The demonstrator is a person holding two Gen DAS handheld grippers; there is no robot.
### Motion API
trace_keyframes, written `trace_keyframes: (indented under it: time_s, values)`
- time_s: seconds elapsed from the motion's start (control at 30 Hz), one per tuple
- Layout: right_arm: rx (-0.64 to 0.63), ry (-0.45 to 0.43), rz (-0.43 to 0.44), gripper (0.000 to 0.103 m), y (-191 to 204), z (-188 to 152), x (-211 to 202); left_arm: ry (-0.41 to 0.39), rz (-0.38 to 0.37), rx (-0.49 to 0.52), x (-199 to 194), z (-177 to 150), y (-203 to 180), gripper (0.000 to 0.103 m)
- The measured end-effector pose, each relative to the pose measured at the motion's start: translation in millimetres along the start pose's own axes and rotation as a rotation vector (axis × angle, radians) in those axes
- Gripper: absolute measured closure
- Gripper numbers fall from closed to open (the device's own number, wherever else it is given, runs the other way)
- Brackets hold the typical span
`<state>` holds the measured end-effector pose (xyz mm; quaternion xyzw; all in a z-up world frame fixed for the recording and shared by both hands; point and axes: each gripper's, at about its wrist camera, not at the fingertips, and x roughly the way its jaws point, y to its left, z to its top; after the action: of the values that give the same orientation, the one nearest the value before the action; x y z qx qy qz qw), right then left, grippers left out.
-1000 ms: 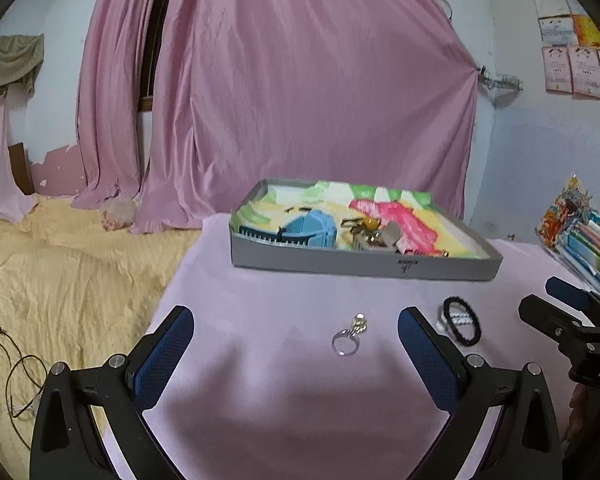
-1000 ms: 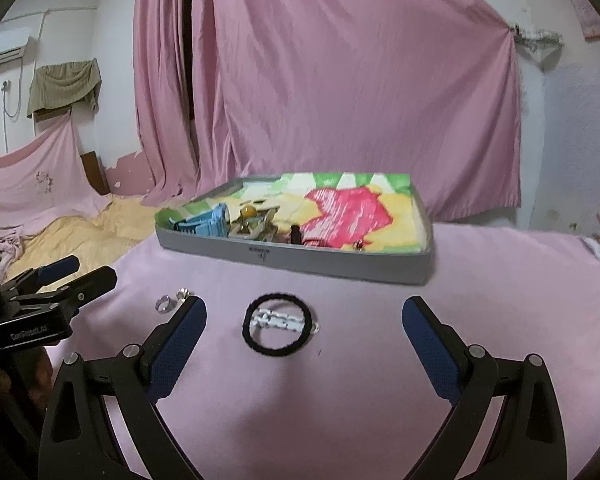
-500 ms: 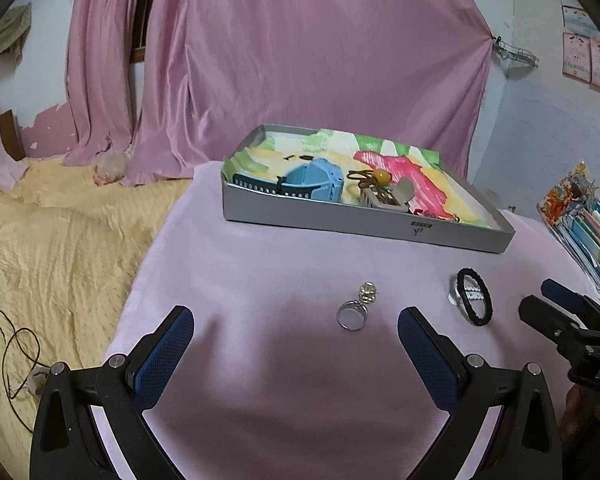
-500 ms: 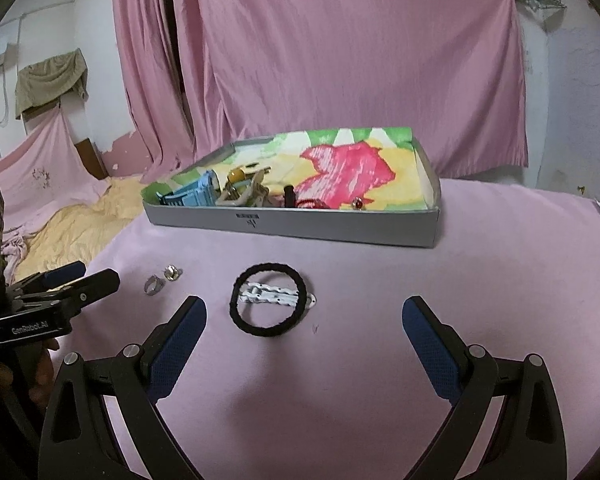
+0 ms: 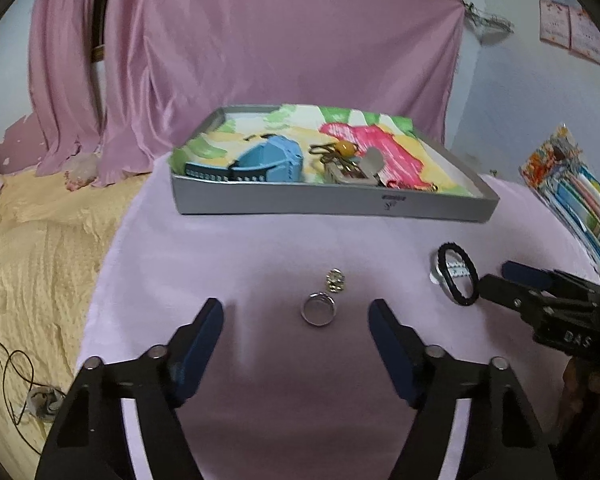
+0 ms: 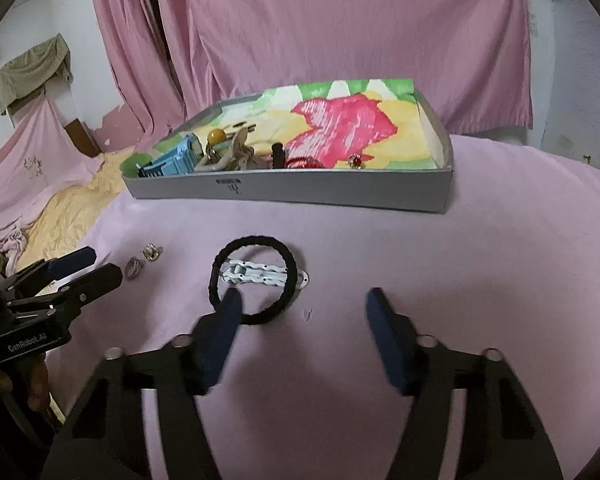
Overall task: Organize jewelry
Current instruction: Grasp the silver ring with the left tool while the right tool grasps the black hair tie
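- The left tongs hang spread wide over the pink-cloth counter, gripping nothing.
- A small silver ring lies flat on the cloth between their blue-padded tips, just off centre toward 1 o'clock.
- A tiny glittering stud sits just beyond the ring at 12 o'clock, close to it.
- The right tongs are spread too, empty.
- A black elastic hair loop lies at their 11 o'clock, its near edge hidden behind the left fingertip; a white chain bracelet lies across inside it.
- The grey shallow tray with a colourful paper lining stands at 12 o'clock, well apart, holding a blue watch and other trinkets.
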<state>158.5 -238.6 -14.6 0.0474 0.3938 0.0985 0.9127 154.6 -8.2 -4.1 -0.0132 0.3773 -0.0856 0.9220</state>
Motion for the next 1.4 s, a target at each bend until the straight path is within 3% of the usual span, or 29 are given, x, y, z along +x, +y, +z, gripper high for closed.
trace_keyframes:
  time_s: [0.1, 0.4, 0.73, 0.9, 1.23, 1.4]
  values:
    - [-0.014, 0.012, -0.009, 0.064, 3, 2, 3, 0.028, -0.007, 0.021, 5, 2, -4, 0.044]
    - [-0.059, 0.031, -0.035, 0.080, 13, 10, 10, 0.061, -0.017, 0.024, 15, 5, -6, 0.059]
    - [-0.064, 0.030, -0.028, 0.089, 12, 11, 11, 0.060, 0.002, 0.053, 16, 5, -10, 0.082]
    - [-0.096, 0.036, -0.029, 0.098, 18, 11, 13, 0.057, -0.007, 0.058, 16, 5, -11, 0.083]
    - [-0.053, -0.006, 0.008, 0.098, 7, 11, 4, 0.027, -0.047, 0.024, 11, 4, -9, 0.083]
    - [-0.046, -0.049, 0.010, 0.098, 3, 16, -8, -0.032, -0.063, 0.008, 2, 12, -10, 0.083]
